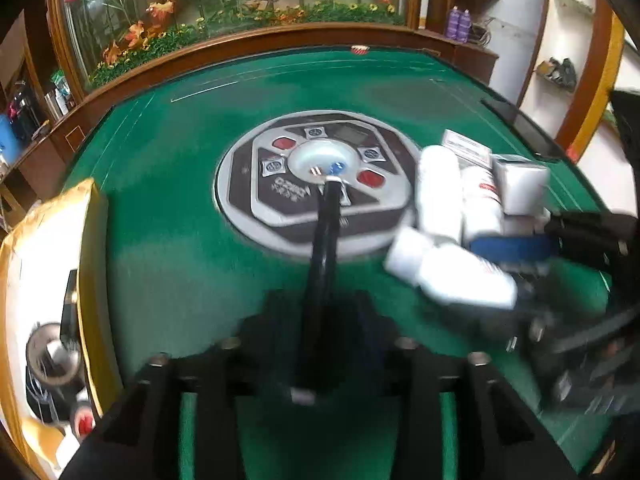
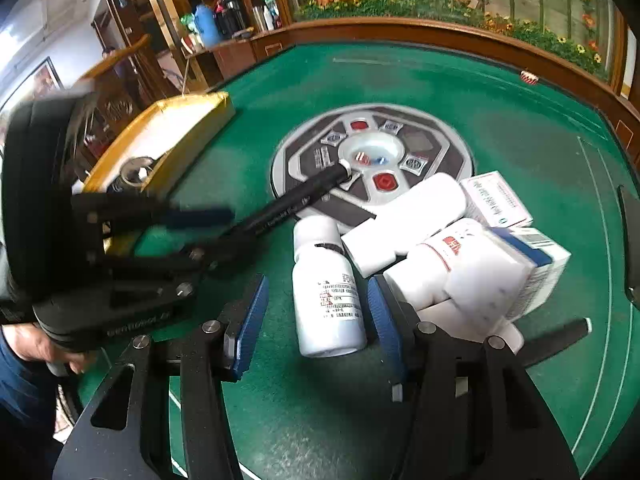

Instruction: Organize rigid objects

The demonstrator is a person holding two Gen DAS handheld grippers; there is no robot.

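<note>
A black pen point(image 1: 324, 236) runs between the fingers of my left gripper point(image 1: 320, 320), which stand apart on either side of it; the pads do not press it. The pen's far end point(image 2: 340, 170) reaches the table's centre panel point(image 2: 440, 148). My right gripper point(image 2: 316, 320) is open, its blue pads point(image 2: 250, 320) either side of a lying white bottle point(image 2: 326, 296), with gaps showing. In the left wrist view that bottle point(image 1: 452, 276) lies by the right gripper point(image 1: 500, 276). Beside it sit another white bottle point(image 2: 408, 220), a red-labelled bottle point(image 2: 436, 264) and two boxes point(image 2: 496, 200).
A gold-rimmed white box point(image 2: 168, 128) with a metal ring and small items in it stands at the table's left side. A person's hand point(image 2: 36, 344) holds the left gripper point(image 2: 200, 236). The green felt table point(image 2: 520, 128) has a raised wooden rim point(image 2: 440, 36). A dark object point(image 2: 630, 240) lies at the right edge.
</note>
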